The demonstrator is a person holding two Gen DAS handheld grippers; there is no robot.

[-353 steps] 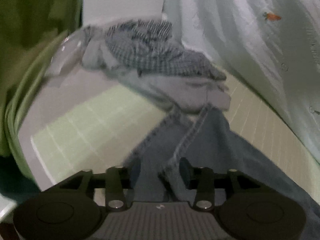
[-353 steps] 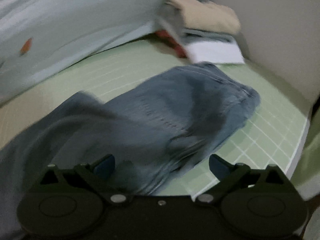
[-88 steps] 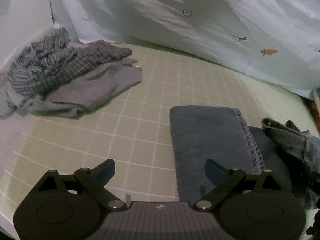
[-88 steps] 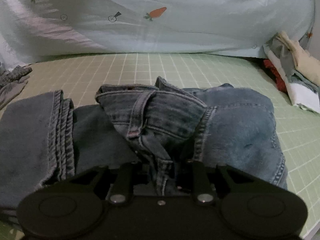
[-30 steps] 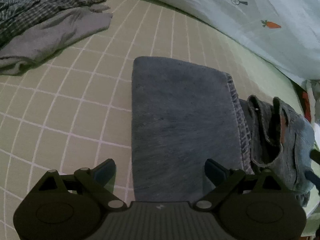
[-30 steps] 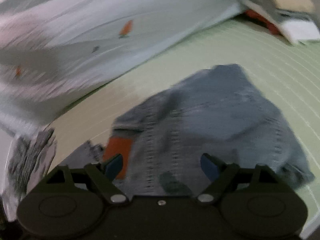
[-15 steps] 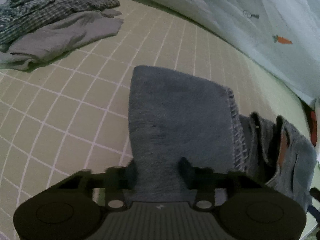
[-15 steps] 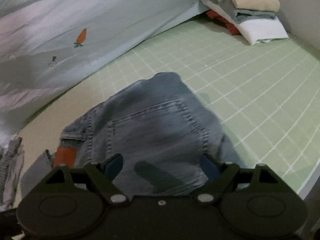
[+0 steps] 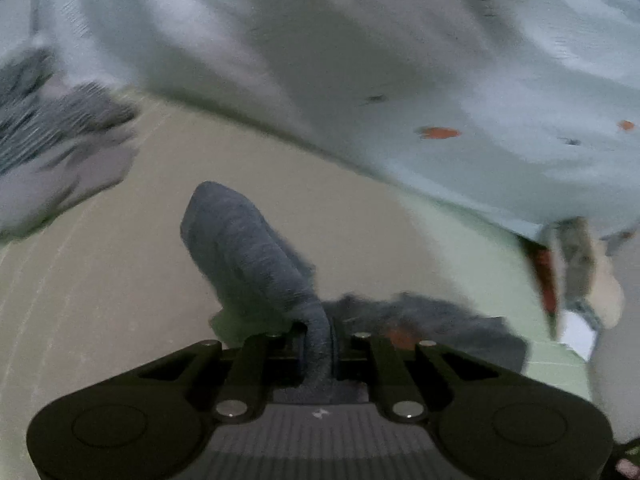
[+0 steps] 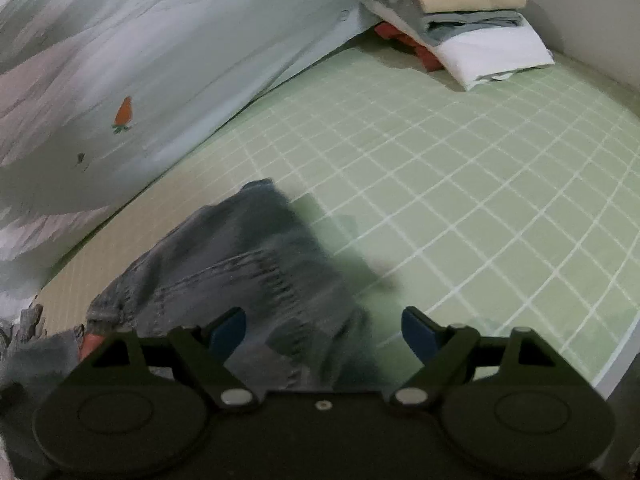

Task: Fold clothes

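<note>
denim, blue-grey and blurred: jeans (image 9: 248, 256) bunched into a thick roll in the left wrist view, rising off the green grid mat (image 9: 100, 300) and drawn down into a narrow neck at the tool. more of the same cloth spread low to the right of that neck, dark, with a small orange-red patch (image 9: 400, 334) on it. pinched in the left gripper (image 9: 318, 344), jaws closing tight on the neck of fabric, pads pressing it from both sides. far left, a crumpled pile of checked and grey clothes (image 9: 52, 148) on the mat, well apart from the jeans. behind, a pale sheet with carrot prints (image 9: 400, 60) hanging along the mat's far edge. far right, a folded stack (image 9: 576, 280), smeared by blur.

no readable writing or brand anywhere in either view; the orange-red patch too blurred to read.

in the right wrist view, jeans (image 10: 248, 264) lying flat on the mat (image 10: 460, 184), seams and stitching faintly visible, spread from the left edge up to the middle. right gripper (image 10: 324, 330) with blue pads (image 10: 416, 330) set wide apart and bare, hovering over the near right corner of the denim; left pad above the cloth, right pad above bare mat just beside its edge. cannot tell whether the pads touch anything. folded stack (image 10: 472, 28) of beige, grey, white and red at the far right corner, well apart.
</note>
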